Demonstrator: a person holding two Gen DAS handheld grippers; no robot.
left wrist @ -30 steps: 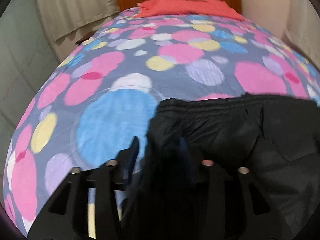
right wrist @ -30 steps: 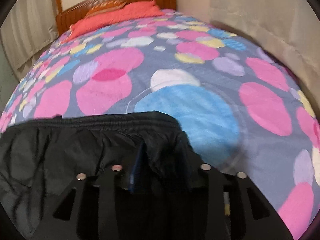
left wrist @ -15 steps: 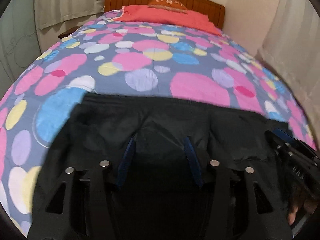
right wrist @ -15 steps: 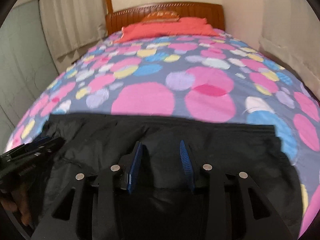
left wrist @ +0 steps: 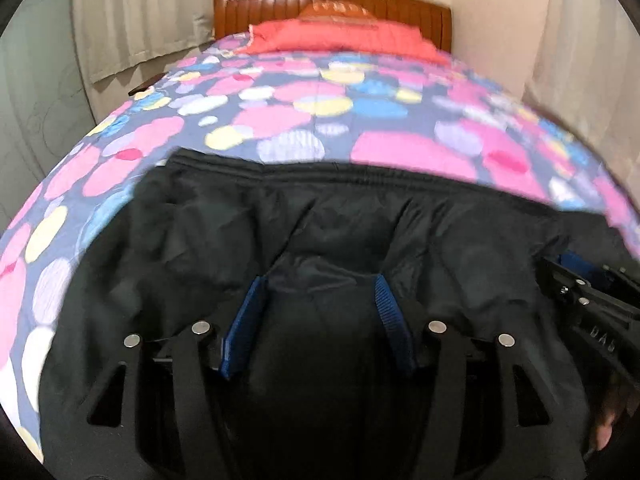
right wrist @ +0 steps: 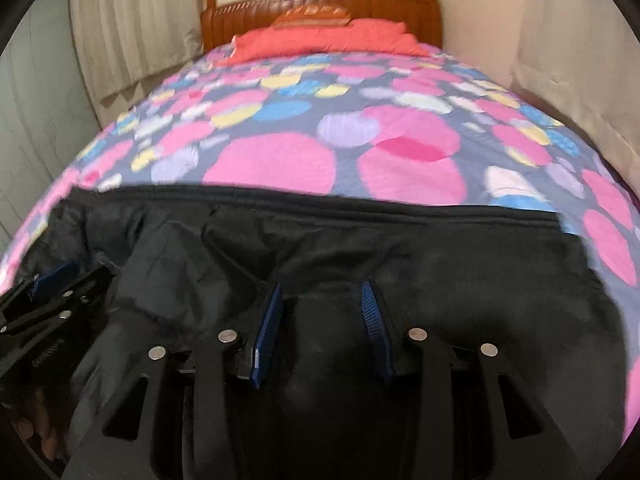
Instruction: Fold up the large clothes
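Black garment (left wrist: 280, 220) lies spread across the foot of the bed (left wrist: 400, 152), elastic hem toward 12 o'clock. Left gripper (left wrist: 318, 286): blue pads parted, jaws just been opening; black fabric lies between and beneath them, no pinch visible. Right gripper (right wrist: 320, 294): pads moderately apart over the cloth, fabric between, not pressed. In the left view, the right gripper sits at 4 o'clock.

black garment (left wrist: 248, 232) on a grey bedspread (left wrist: 304, 120) dotted pink, blue, yellow, lilac.
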